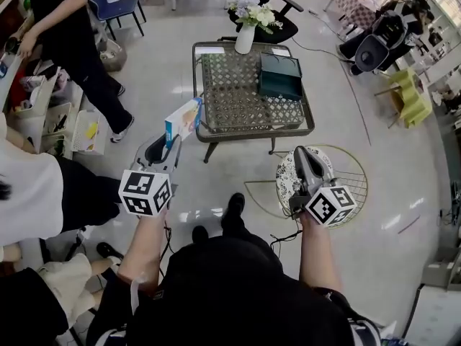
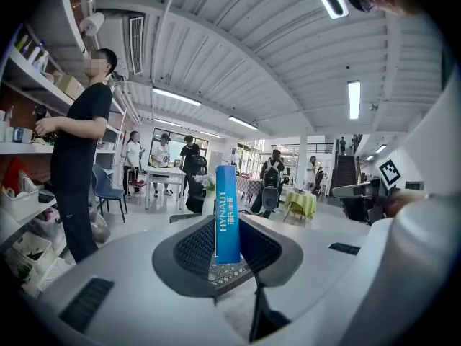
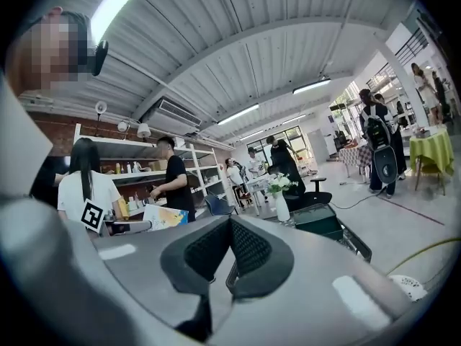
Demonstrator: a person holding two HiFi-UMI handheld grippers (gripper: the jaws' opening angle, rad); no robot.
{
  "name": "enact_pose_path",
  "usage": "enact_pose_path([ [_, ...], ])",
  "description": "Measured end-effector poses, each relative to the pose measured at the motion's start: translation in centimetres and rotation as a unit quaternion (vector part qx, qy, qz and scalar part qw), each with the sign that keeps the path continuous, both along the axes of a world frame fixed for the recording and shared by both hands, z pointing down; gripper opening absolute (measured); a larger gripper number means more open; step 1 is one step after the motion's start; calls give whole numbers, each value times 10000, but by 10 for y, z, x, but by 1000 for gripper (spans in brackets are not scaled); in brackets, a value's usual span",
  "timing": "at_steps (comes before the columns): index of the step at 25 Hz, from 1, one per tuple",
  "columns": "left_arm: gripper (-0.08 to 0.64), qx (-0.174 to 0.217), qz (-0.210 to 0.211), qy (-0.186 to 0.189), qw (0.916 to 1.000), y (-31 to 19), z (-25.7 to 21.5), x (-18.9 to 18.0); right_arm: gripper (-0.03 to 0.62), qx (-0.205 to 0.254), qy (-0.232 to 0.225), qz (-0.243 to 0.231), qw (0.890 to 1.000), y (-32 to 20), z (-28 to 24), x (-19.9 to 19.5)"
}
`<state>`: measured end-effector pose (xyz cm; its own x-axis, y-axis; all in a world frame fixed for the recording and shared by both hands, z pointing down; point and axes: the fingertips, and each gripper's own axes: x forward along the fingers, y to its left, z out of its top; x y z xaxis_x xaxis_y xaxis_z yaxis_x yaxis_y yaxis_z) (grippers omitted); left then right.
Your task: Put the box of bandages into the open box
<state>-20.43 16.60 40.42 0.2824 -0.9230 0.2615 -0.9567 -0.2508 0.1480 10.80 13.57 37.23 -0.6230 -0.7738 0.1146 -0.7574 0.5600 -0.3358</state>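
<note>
The bandage box (image 1: pixel 184 120), blue and white with a yellow patch, stands up out of my left gripper (image 1: pixel 173 145), which is shut on its lower end. In the left gripper view the box's blue edge (image 2: pixel 227 207) rises upright between the dark pads (image 2: pixel 189 254). The open box (image 1: pixel 280 76) is a dark green case on the right half of the lattice-topped table (image 1: pixel 230 103), ahead of both grippers. My right gripper (image 1: pixel 301 153) hangs right of the left one, its jaws together with nothing in them (image 3: pixel 229 249). The right gripper view also shows the green case (image 3: pixel 318 220) and the bandage box (image 3: pixel 164 217).
A white vase of flowers (image 1: pixel 245 37) stands at the table's far edge. A round wire side table (image 1: pixel 344 184) sits on the floor under my right gripper. People stand at shelves (image 1: pixel 43 114) on the left. Chairs (image 1: pixel 374 49) lie beyond the table.
</note>
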Motion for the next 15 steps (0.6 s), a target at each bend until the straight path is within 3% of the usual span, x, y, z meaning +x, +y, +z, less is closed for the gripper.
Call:
enact_pose_path([
  [8,89,-146,-40,-185,9997,-89,-3,37,11,-186,-255,-148,9994,-98,25,34],
  [15,89,-155,-7,-360,9992,-145,-22,84,11,-82,-440,-425,9981,-164,10,58],
])
